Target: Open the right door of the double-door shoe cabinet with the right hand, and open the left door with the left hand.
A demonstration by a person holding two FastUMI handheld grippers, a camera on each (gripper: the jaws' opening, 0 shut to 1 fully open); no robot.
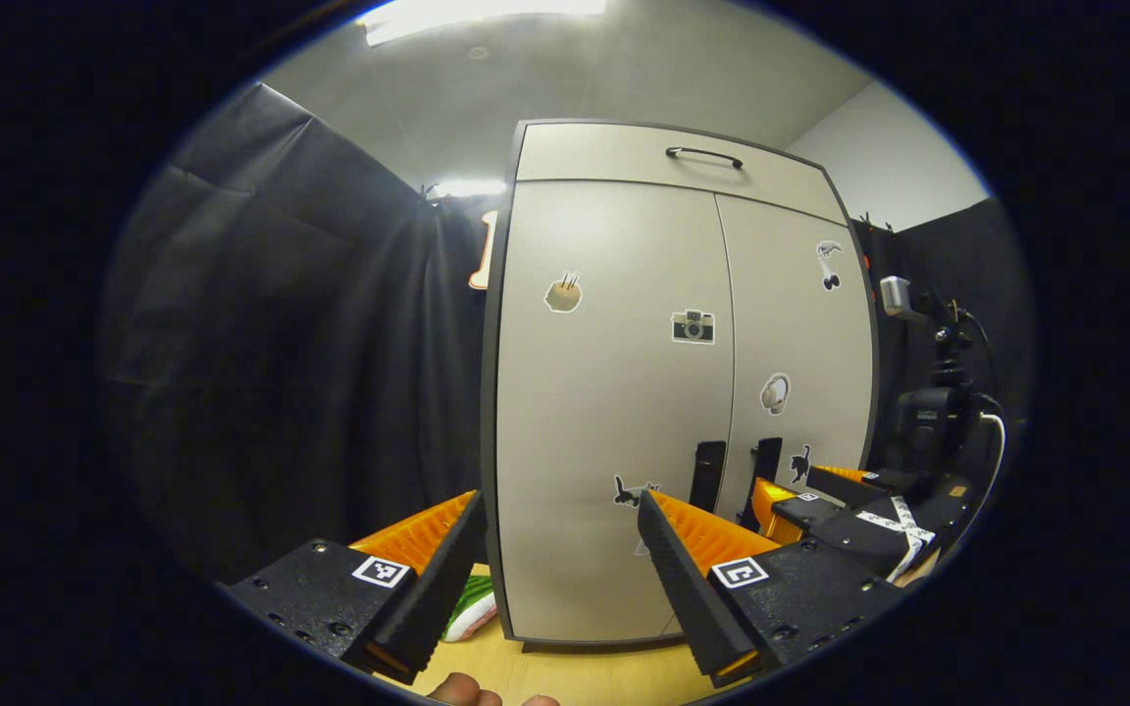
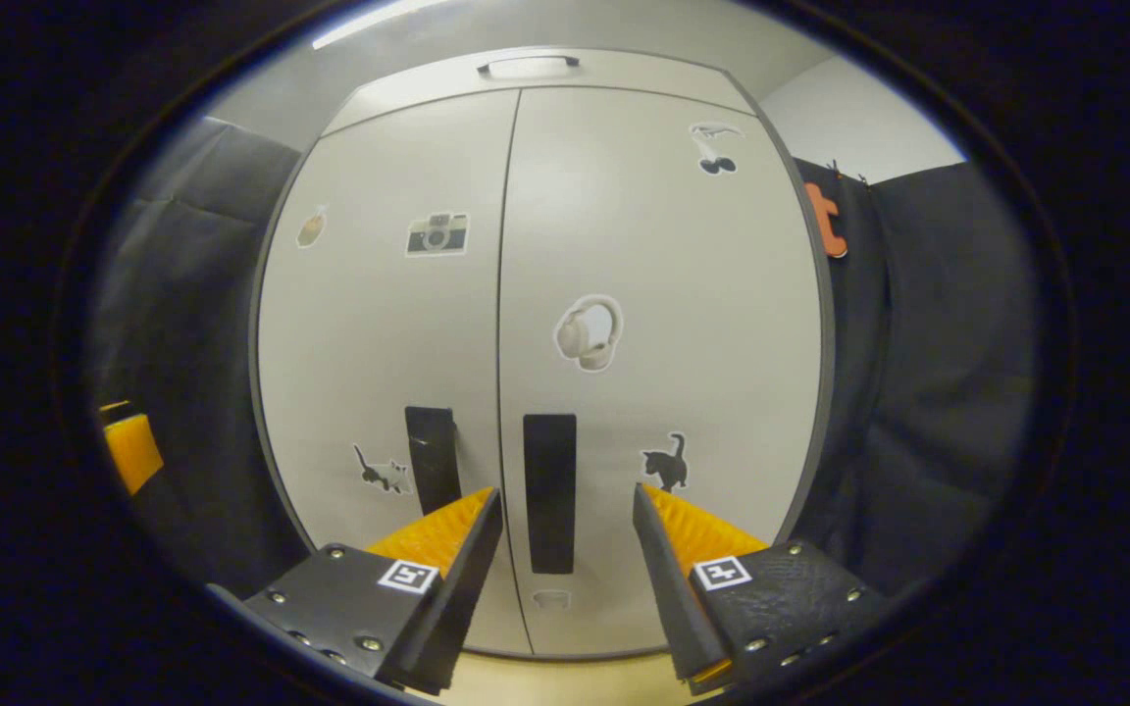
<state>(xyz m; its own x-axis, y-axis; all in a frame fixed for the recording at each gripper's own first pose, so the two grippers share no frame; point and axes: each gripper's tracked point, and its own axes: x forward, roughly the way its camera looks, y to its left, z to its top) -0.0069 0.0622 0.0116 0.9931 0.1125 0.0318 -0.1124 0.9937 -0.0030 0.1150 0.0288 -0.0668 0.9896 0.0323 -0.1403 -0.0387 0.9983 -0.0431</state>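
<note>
The pale grey shoe cabinet (image 1: 614, 392) stands straight ahead with both doors closed. In the left gripper view, my left gripper (image 1: 560, 505) is open and faces the left door (image 1: 604, 412), a short way left of its black vertical handle (image 1: 707, 476). The right gripper (image 1: 800, 485) shows farther right, close to the right door's handle (image 1: 768, 466). In the right gripper view, my right gripper (image 2: 565, 492) is open, and the right door's handle (image 2: 550, 490) lies between its fingers without being touched. The left door's handle (image 2: 433, 456) is just to its left.
A top drawer with a dark bar handle (image 1: 704, 155) sits above the doors. A green and white shoe (image 1: 472, 608) lies on the wooden floor (image 1: 585, 677) at the cabinet's left corner. A camera on a stand (image 1: 928, 412) is at the right. Black cloth hangs on both sides.
</note>
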